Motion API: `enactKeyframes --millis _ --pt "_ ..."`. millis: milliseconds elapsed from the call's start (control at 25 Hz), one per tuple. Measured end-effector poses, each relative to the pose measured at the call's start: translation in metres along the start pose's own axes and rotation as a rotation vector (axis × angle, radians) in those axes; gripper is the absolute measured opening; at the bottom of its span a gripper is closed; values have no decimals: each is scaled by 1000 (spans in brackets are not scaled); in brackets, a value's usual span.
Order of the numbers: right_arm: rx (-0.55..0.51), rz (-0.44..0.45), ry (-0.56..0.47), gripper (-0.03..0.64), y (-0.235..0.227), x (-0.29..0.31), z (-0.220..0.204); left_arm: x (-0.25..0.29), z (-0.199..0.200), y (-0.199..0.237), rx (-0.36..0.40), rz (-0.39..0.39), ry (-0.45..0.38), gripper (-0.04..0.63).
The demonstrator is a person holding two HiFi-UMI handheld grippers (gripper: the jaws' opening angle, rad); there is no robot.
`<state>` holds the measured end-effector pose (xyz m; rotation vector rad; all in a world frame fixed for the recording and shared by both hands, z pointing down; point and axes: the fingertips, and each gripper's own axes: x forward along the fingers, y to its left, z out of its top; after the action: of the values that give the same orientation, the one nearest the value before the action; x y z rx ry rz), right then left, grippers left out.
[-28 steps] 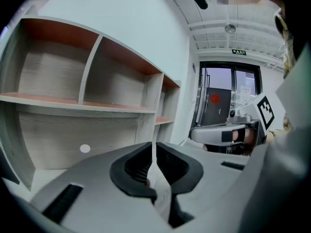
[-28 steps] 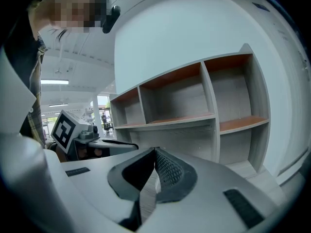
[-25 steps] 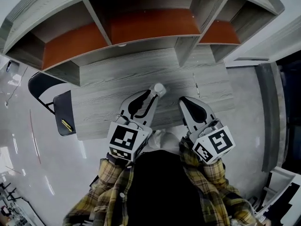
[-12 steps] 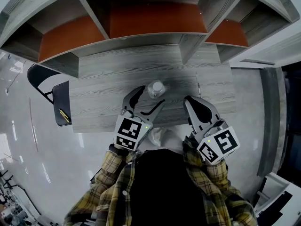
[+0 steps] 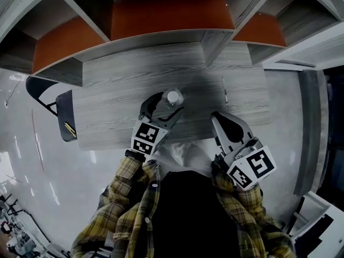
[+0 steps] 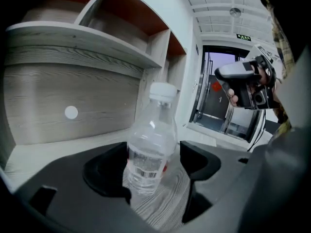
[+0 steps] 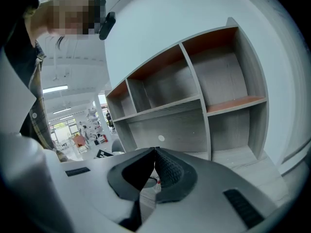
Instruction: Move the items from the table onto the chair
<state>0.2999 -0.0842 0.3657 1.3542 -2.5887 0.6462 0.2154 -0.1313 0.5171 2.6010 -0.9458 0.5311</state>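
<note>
I'm seeing a yellow-and-dark plaid shirt (image 5: 123, 198) over a black front (image 5: 188, 219), possibly an apron. The left gripper (image 5: 165, 105) and right gripper (image 5: 219, 118) are grey-and-black, each bearing a white cube (image 5: 146, 140) with black square markers.

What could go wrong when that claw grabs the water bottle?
The left gripper has just been opening its jaws around the upright bottle, not pressing it. The bottle stands nearer one jaw, so that jaw may knock it over on closing. The smooth clear plastic might also slip from the grip.
</note>
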Motion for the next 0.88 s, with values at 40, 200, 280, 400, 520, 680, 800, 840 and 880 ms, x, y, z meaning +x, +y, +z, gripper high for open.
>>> enactKeyframes --millis 40,200,280,400,520,680,800,840,880 --pt "3 2 4 18 -1 0 -1 4 -4 1 8 1 7 333" --pt "7 18 17 18 -4 0 -5 17 -10 7 3 18 7 333" --pt "9 23 17 18 -6 0 -5 21 -9 8 10 24 0 333" --pt "13 28 15 18 -8 -1 -6 23 -8 8 27 37 -6 330" --pt "12 37 13 18 -11 -3 -6 22 -9 7 25 53 5 319" --pt "7 57 9 18 -13 -5 -5 17 -11 5 3 70 20 313" --pt "-2 82 14 18 -12 -4 -4 6 -7 4 -16 95 1 311" --pt "-7 94 17 18 -11 -3 -5 1 -4 4 -26 107 -12 311" --pt "-15 111 22 18 -9 -1 -5 -6 -1 5 -38 123 -26 311"
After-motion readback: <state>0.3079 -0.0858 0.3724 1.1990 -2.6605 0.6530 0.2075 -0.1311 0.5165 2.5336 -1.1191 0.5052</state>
